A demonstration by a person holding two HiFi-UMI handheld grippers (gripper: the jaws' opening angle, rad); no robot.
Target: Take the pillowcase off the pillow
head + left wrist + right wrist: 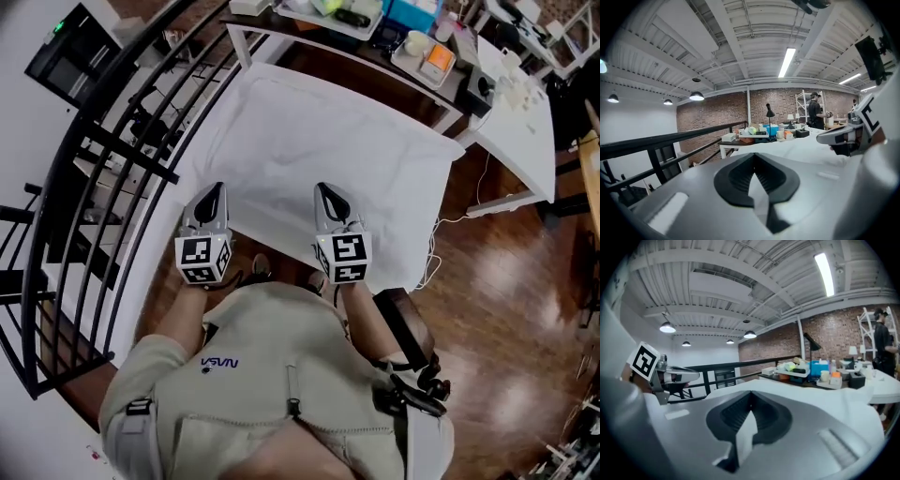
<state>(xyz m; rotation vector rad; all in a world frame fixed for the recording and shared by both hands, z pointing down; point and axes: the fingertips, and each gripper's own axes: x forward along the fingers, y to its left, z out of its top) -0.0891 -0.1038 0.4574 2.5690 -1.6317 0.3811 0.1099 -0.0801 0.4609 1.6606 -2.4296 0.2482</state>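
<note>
A white pillowcase [328,131] covers the pillow, which lies flat across a table. Both grippers hold its near edge, side by side. My left gripper [217,192] is shut on a fold of the white cloth, which shows pinched between its jaws in the left gripper view [754,183]. My right gripper [324,191] is likewise shut on the cloth, with a white strip caught between its jaws [747,425]. The near edge is lifted off the table at both grips. The pillow itself is hidden under the fabric.
A black metal railing [103,141] runs along the left. A cluttered table [375,28] with trays and boxes stands behind the pillow, and a white desk [511,112] is at the right. A white cable [441,234] hangs over the wooden floor. A person [816,110] stands far off.
</note>
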